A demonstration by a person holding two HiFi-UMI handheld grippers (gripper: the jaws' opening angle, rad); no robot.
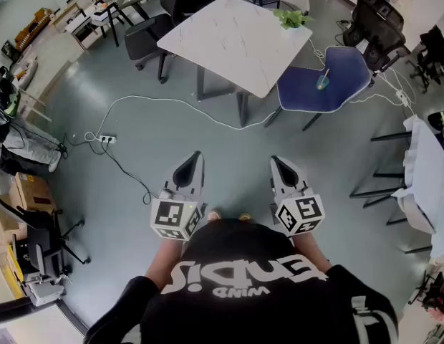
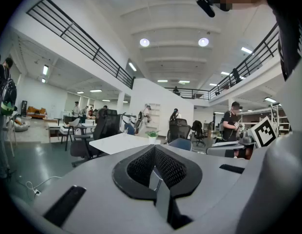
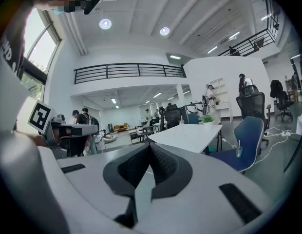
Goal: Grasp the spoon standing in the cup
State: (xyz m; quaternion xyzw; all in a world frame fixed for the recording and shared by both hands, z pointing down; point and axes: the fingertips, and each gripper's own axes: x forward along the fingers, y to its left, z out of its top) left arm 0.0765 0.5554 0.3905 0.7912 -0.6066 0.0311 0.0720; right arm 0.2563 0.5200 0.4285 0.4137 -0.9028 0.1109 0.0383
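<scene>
The head camera looks steeply down from above. The left gripper (image 1: 195, 156) and right gripper (image 1: 276, 160) are close at lower centre, and the white table (image 1: 236, 38) and blue chair (image 1: 301, 92) lie farther off at the top. Each gripper camera sits just behind its own jaws, which fill the lower frame, and faces nearly level outward. All three views share the table, just left of centre in the left gripper view (image 2: 121, 143) and right of centre in the right gripper view (image 3: 190, 135).
</scene>
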